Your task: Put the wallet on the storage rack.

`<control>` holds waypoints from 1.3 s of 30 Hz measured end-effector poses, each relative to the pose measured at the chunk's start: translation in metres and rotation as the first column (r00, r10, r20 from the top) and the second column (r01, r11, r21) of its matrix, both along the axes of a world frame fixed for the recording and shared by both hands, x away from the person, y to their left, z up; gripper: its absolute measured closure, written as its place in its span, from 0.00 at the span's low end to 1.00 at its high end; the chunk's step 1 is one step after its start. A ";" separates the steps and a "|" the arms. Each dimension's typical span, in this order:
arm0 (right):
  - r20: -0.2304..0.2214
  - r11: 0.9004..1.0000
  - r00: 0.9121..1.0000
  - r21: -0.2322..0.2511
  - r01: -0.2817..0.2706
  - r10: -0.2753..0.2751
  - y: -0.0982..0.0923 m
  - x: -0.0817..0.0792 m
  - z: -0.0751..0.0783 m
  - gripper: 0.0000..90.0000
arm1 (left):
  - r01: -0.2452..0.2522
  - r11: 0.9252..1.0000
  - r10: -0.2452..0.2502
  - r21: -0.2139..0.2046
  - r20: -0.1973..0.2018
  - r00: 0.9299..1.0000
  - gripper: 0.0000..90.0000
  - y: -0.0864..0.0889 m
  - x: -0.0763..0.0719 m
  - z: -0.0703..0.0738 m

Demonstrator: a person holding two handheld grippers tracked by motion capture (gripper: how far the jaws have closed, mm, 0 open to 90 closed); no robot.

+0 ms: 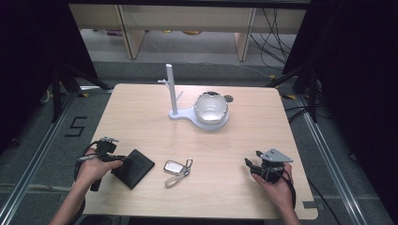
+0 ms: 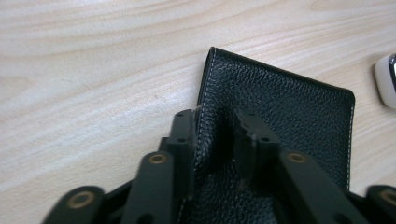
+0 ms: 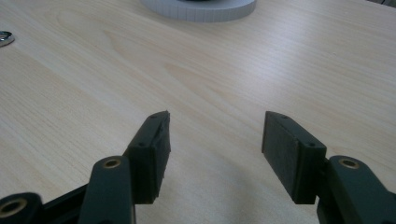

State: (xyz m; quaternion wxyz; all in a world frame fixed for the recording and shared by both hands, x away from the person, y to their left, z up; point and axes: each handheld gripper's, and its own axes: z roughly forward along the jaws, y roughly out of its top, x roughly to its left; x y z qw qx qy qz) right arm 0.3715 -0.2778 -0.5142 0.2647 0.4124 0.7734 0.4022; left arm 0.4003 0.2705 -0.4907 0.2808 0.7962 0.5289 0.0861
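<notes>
Wallet: black leather wallet (image 1: 133, 168) with pale stitching, lying on the table (image 1: 141, 112) near the front left corner, partly under the left gripper.
Wallet axis: in the high view its long axis runs on a diagonal, from the near-left end by the left hand up toward the far right; its corners point roughly toward the table's edges.
Wallet edge: in the left gripper view one stitched edge (image 2: 203, 100) stands lifted and curled upward, while the rest lies flat.
Left gripper: left gripper (image 2: 215, 128) clamped on the wallet, one jaw outside the raised edge, the other pressing the leather face; the leather is visibly pinched between them.
Key fob: silver key fob (image 1: 174, 167) with strap and ring, just beside the wallet's right corner, not touching it; its white corner shows in the left gripper view (image 2: 386, 84).
Right gripper: right gripper (image 3: 215, 140) released, jaws spread wide over bare wood; it is held near the front right of the table (image 1: 255, 161), well apart from the wallet.
Stand: white stand (image 1: 174, 101) with an upright post, at the far middle of the table.
Bowl: glossy domed bowl (image 1: 211, 108) resting on the stand's round base.
</notes>
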 end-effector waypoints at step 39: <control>-0.051 0.948 0.966 0.213 -0.238 0.254 0.043 0.003 0.056 0.56 | 0.258 0.895 -0.062 -0.364 0.473 0.879 0.98 -0.028 -0.036 0.034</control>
